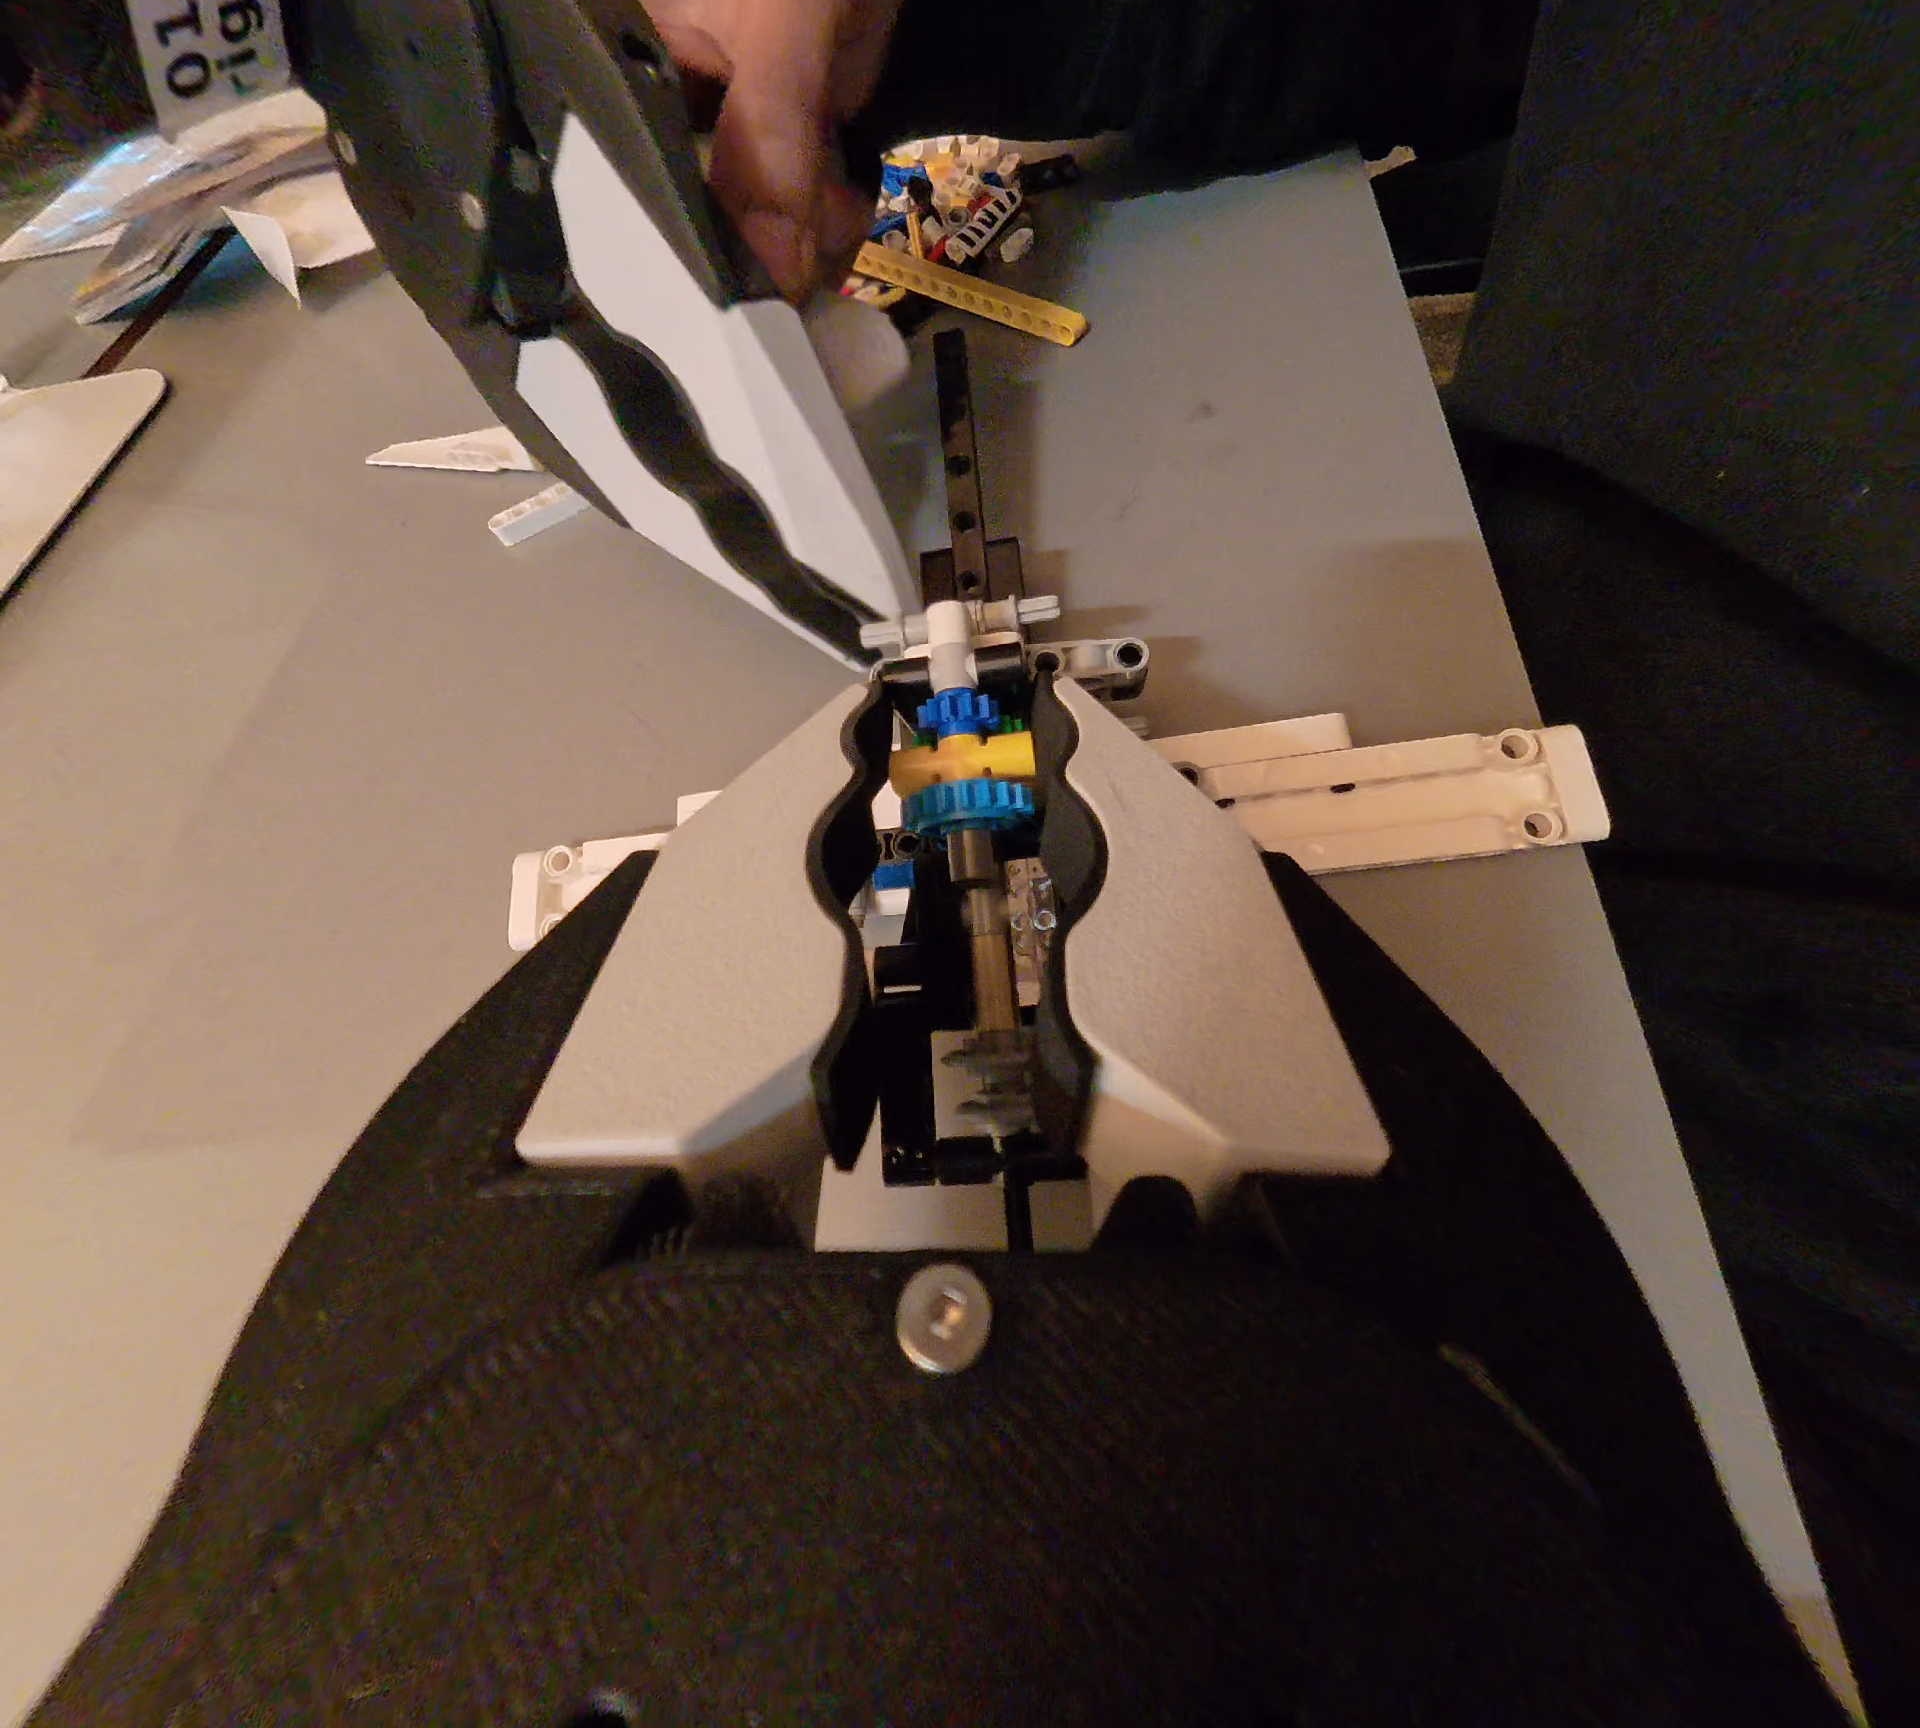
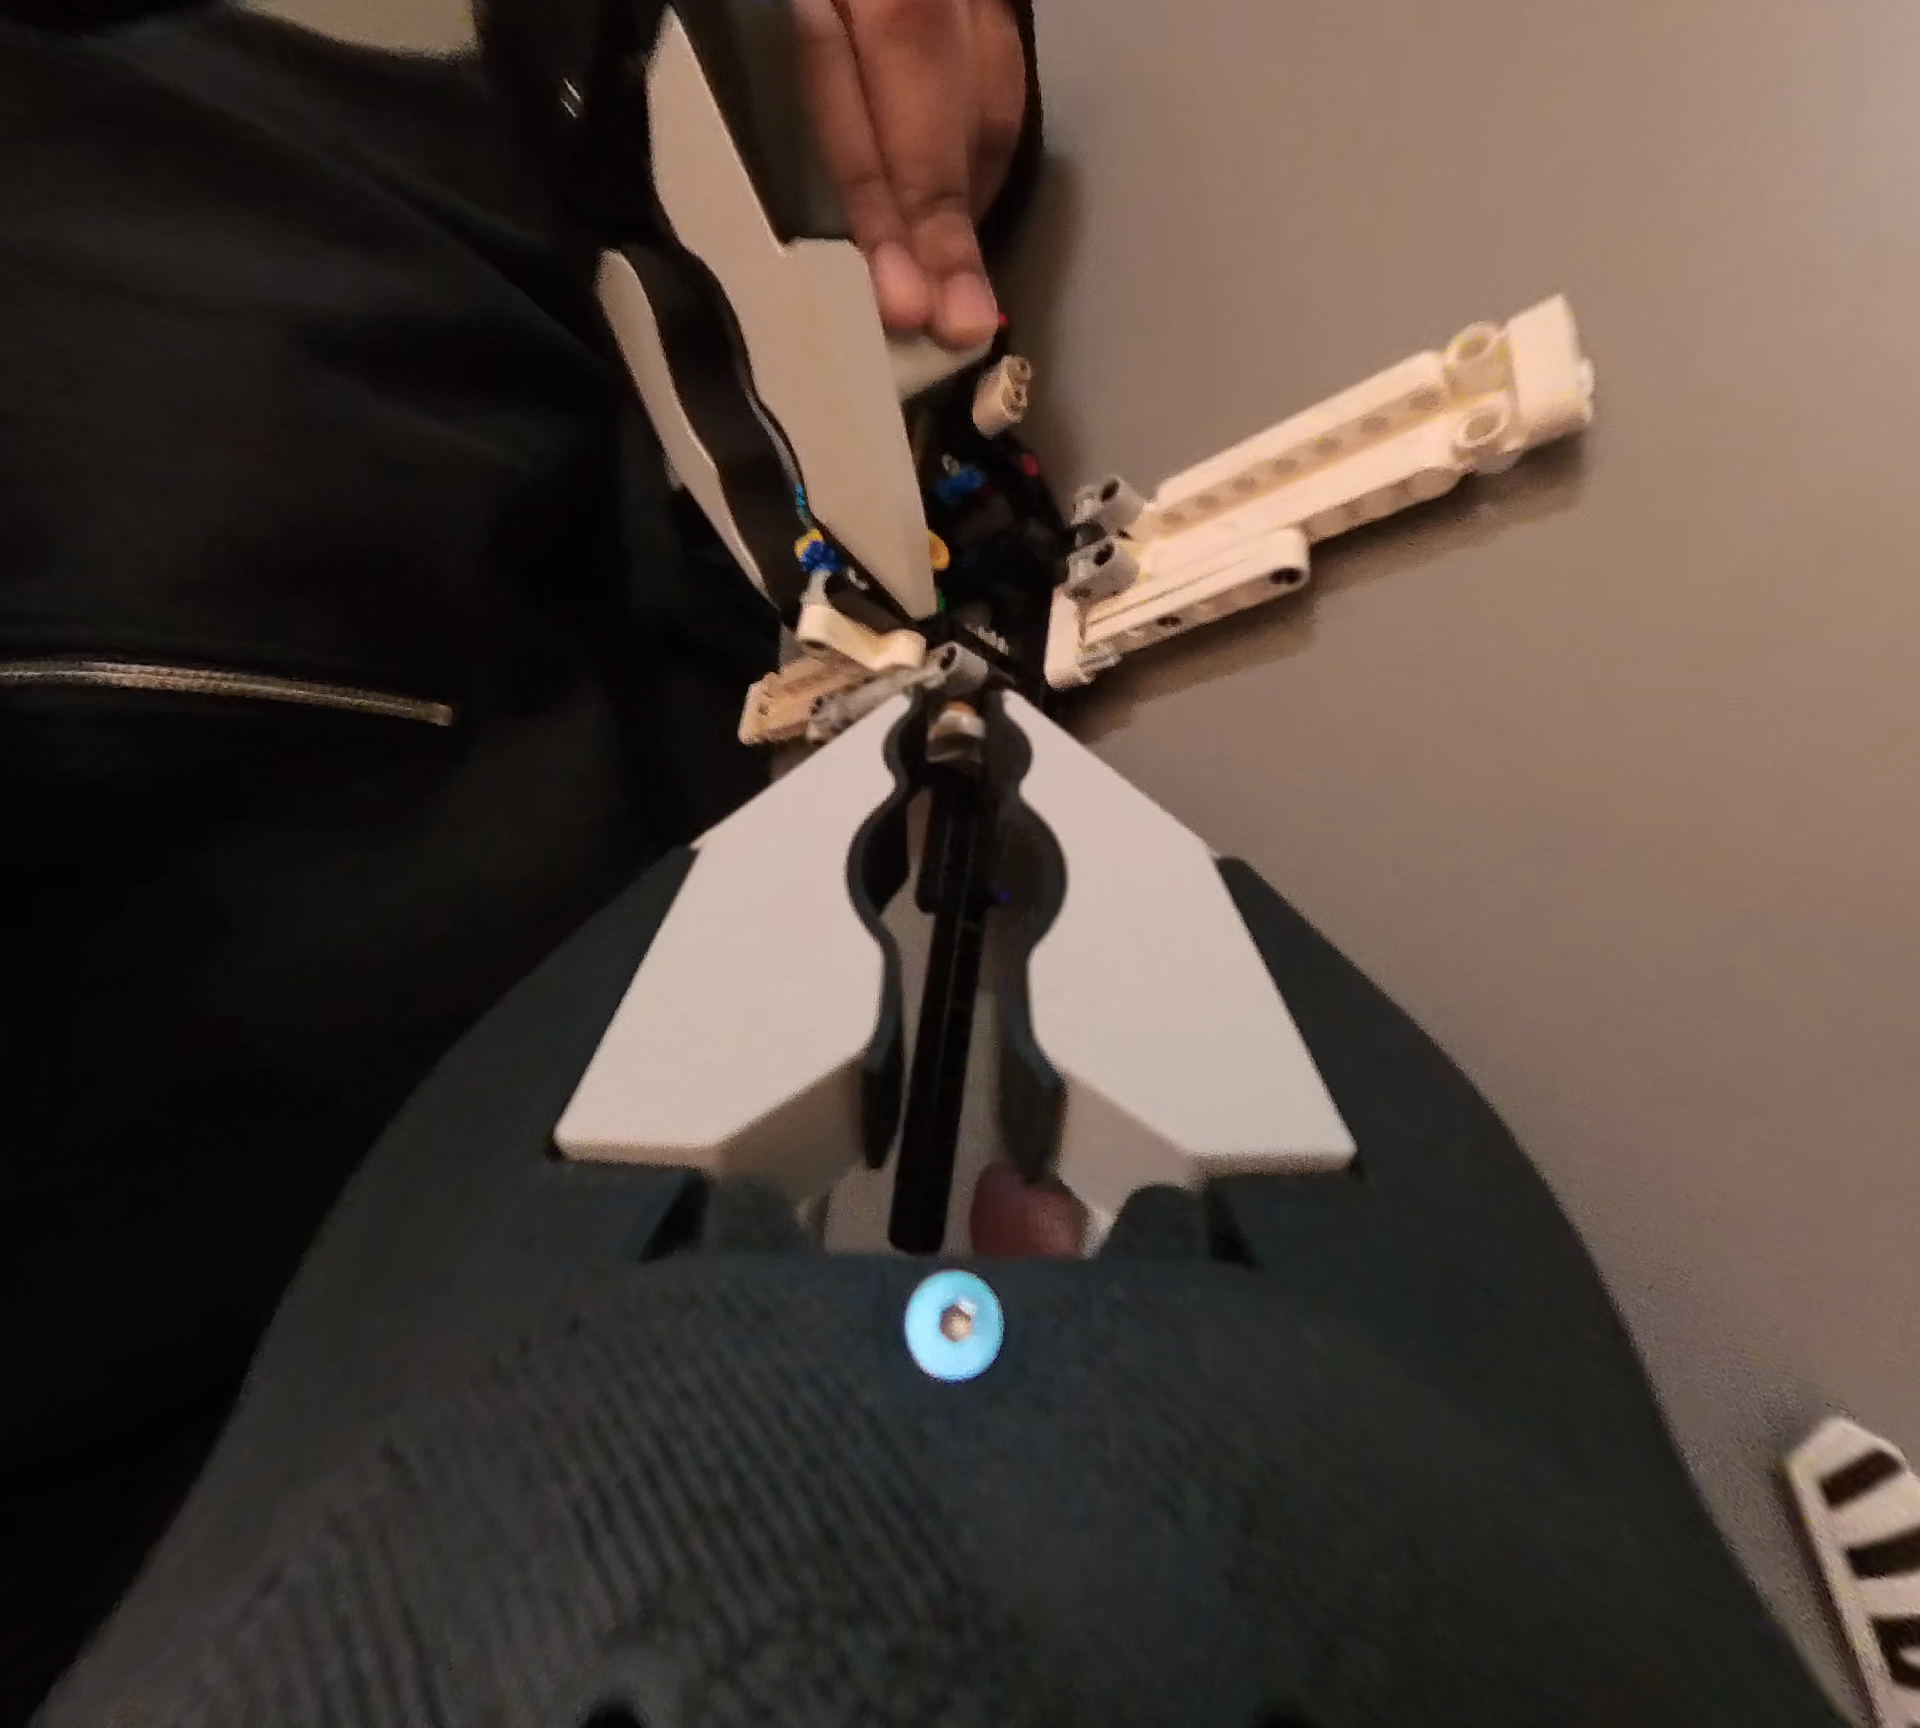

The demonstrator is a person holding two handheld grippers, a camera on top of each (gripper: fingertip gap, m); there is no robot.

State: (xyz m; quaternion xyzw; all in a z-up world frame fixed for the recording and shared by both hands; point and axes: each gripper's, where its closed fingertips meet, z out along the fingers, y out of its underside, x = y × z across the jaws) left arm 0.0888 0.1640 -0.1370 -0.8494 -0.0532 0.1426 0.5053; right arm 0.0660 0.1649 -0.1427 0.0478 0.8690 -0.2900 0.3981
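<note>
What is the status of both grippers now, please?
Left gripper clamped on toy-brick gear assembly. Right gripper fingers at its grey cross pin; grasp unclear. Loose brick pile behind.

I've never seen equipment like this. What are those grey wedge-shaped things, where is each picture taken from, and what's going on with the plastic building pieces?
No robot arm here: a person holds a two-finger gripper in each hand, and each gripper carries a camera looking out along its own fingers. So each picture is one gripper's own view, with the other gripper showing farther off.

In the left wrist view, the left gripper is closed around a toy-brick model with blue and yellow gears on a shaft. White beams stick out from its sides and rest on the grey table. The person's hand steers the other gripper in from above.

In the right wrist view, the right gripper meets the model's end, with a small grey piece between its nearly closed tips; blur hides the exact grip.

A pile of loose bricks lies farther back.
</note>
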